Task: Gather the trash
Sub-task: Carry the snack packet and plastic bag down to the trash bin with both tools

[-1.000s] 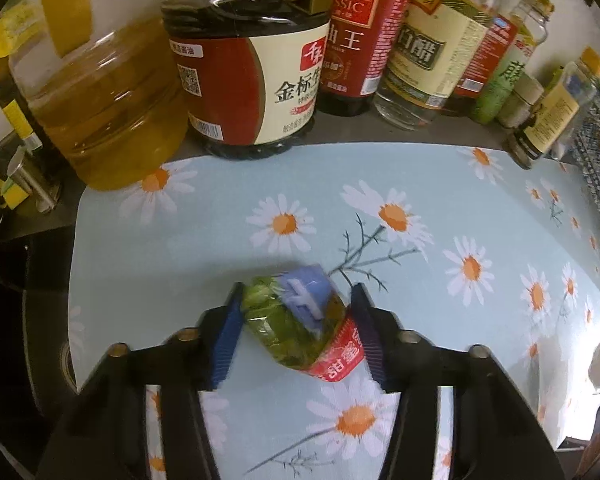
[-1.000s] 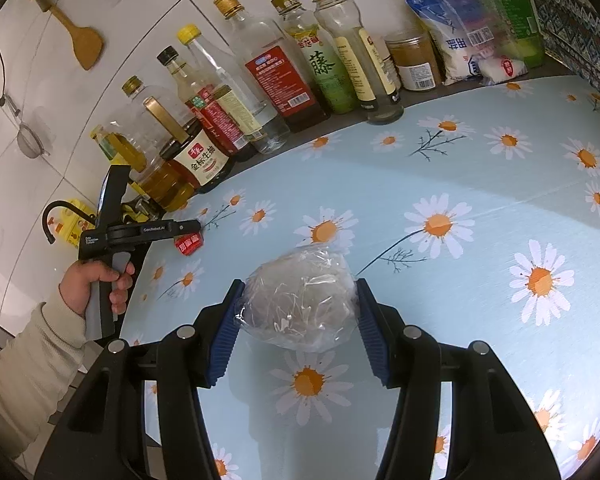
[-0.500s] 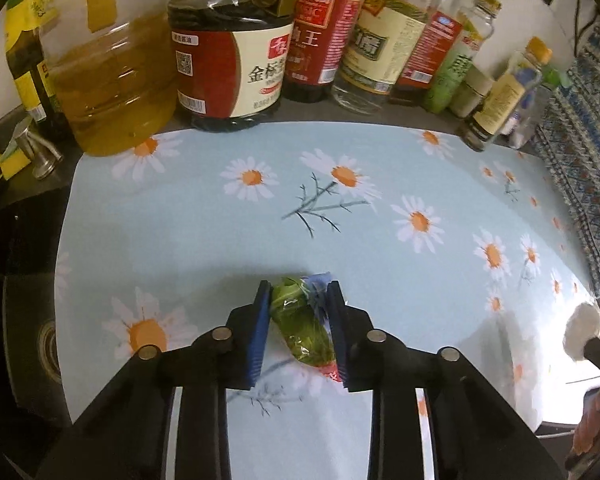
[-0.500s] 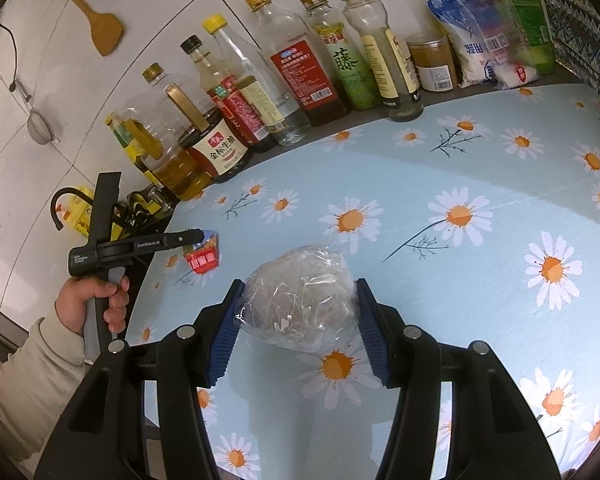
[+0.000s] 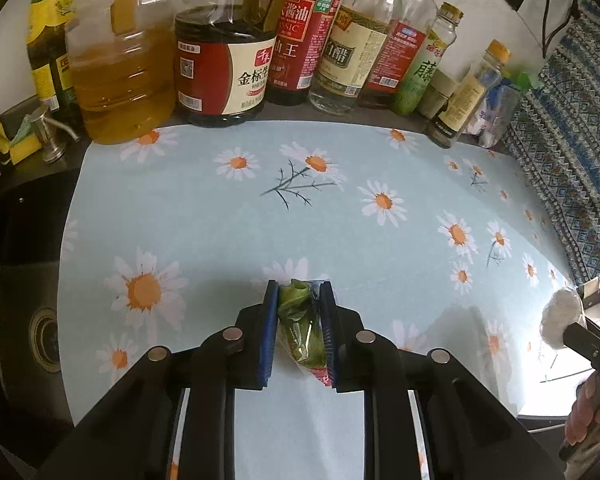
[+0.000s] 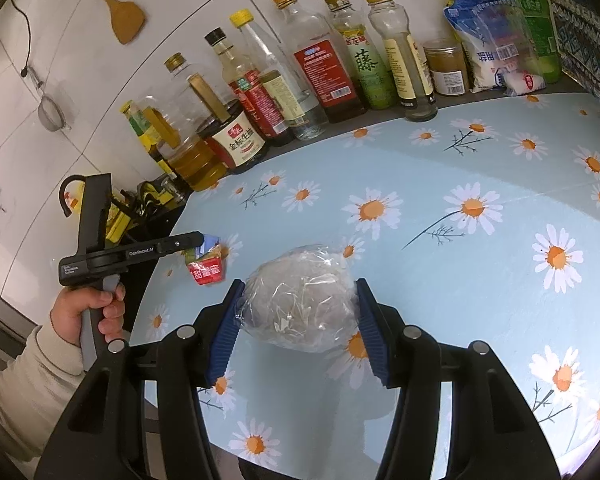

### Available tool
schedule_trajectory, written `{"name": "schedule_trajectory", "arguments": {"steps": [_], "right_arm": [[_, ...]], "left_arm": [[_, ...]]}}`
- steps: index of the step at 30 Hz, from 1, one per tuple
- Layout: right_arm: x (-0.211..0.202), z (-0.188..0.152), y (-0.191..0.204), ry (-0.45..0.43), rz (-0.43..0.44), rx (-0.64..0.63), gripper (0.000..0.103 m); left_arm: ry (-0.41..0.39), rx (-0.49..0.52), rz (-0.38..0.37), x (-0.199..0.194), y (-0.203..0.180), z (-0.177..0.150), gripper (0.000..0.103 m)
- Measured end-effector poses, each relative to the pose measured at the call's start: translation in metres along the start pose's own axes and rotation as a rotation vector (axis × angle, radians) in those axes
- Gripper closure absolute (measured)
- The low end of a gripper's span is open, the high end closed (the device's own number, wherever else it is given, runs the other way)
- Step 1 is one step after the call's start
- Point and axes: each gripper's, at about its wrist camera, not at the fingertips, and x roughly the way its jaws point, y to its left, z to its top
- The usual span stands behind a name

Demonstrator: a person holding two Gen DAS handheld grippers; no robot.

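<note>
My left gripper (image 5: 299, 294) is shut on a crumpled snack wrapper (image 5: 300, 330), green with a red end, squeezed flat between the blue pads and lifted off the daisy-print tablecloth (image 5: 220, 216). From the right wrist view the same wrapper (image 6: 207, 266) hangs at the tip of the left gripper (image 6: 204, 242), held by a hand in a cream sleeve. My right gripper (image 6: 298, 298) is shut on a crumpled clear plastic bag (image 6: 300, 304), a round bundle pressed between both pads above the cloth.
A row of oil, soy sauce and vinegar bottles (image 5: 228, 60) lines the back of the counter, with sugar and salt bags (image 6: 496, 28) at the right end. A dark sink (image 5: 24, 280) lies left of the cloth. A patterned blue fabric (image 5: 572, 140) borders the right.
My left gripper closed tight on the wrapper, flattening it, and pulled back and up from the bottles. My right gripper drew back a little with the bag still held.
</note>
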Motion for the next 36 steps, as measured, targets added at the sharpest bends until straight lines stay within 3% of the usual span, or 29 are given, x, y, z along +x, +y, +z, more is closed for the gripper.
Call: {"name": "schedule_trajectory", "arguments": {"steps": [20, 36], "right_arm": [[-0.014, -0.027, 0.045, -0.020, 0.014, -0.061, 0.048], [-0.033, -0.073, 0.107, -0.034, -0.010, -0.115, 0.048]], "left_arm": [[-0.081, 0.014, -0.042, -0.074, -0.007, -0.051, 0.085], [-0.117, 0.036, -0.089, -0.134, 0.004, -0.123, 0.085]]}}
